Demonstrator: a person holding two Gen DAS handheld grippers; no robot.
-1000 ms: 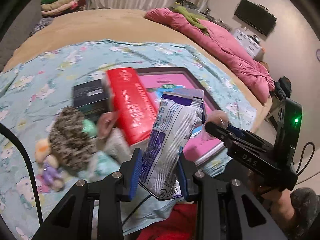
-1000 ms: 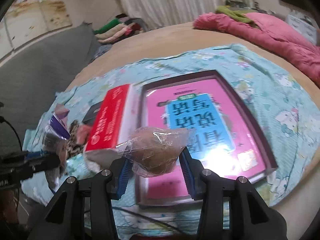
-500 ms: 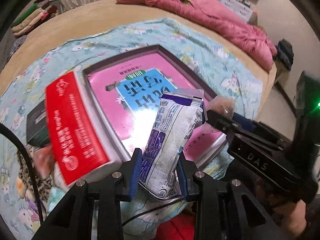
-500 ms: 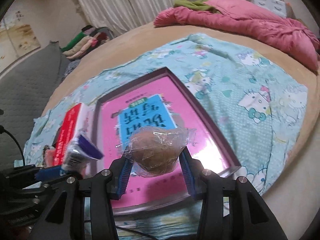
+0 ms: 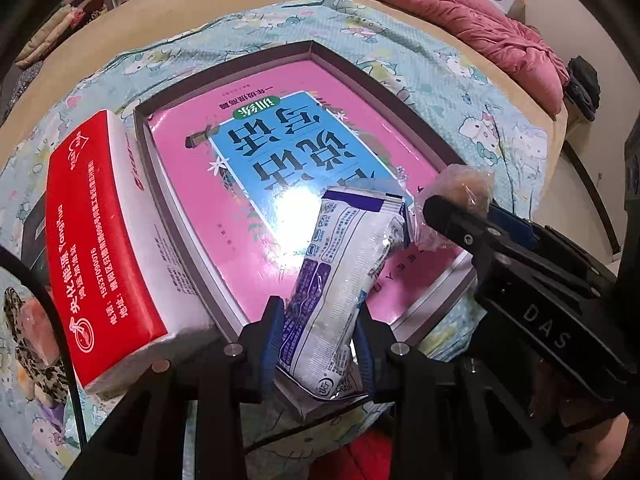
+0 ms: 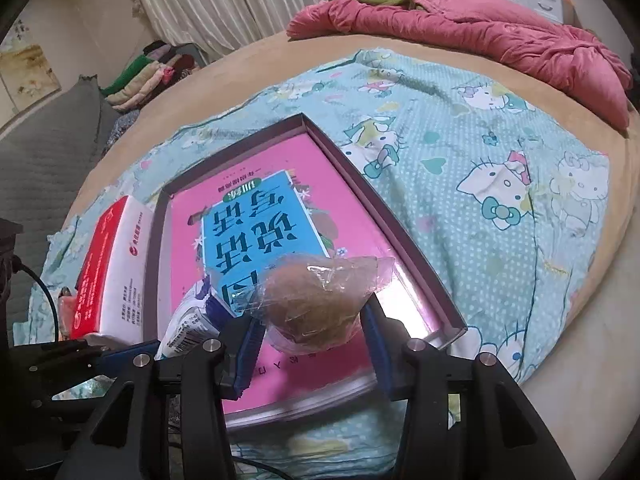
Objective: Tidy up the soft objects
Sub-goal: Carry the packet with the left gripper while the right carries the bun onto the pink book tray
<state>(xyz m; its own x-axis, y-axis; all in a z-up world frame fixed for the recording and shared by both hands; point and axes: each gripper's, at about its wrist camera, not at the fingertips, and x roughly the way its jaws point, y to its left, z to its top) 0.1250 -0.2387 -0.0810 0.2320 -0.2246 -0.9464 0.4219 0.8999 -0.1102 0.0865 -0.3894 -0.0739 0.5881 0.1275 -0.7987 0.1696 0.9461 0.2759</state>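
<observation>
While its blue pads press on both sides of a white and purple packet (image 5: 340, 280), the left gripper (image 5: 318, 340) holds that packet upright and tilted a little to the right, above the near edge of a shallow box (image 5: 404, 100). The right gripper (image 6: 310, 344) is likewise closed on a brown bun in clear wrap (image 6: 320, 304), which bulges out above its pads. Seen from the left wrist camera, the bun sits just beside the top of the packet, the wrap and the packet's sealed end close enough that I cannot tell whether they touch. Both items hang over the near right part of the box, whose floor is covered by a pink book with a blue panel (image 5: 280, 160).

Against the left wall of the box leans a red and white pack of tissues (image 5: 100, 240). Left of that, at the bed's near left edge, lies a leopard-print soft toy (image 5: 36, 344). Everything rests on a teal cartoon-cat sheet (image 6: 500, 168) spread over the tan bed (image 6: 240, 68). A pink quilt (image 6: 480, 28) is bunched along the far right edge, and folded clothes (image 6: 148, 76) are stacked beyond the far left side.
</observation>
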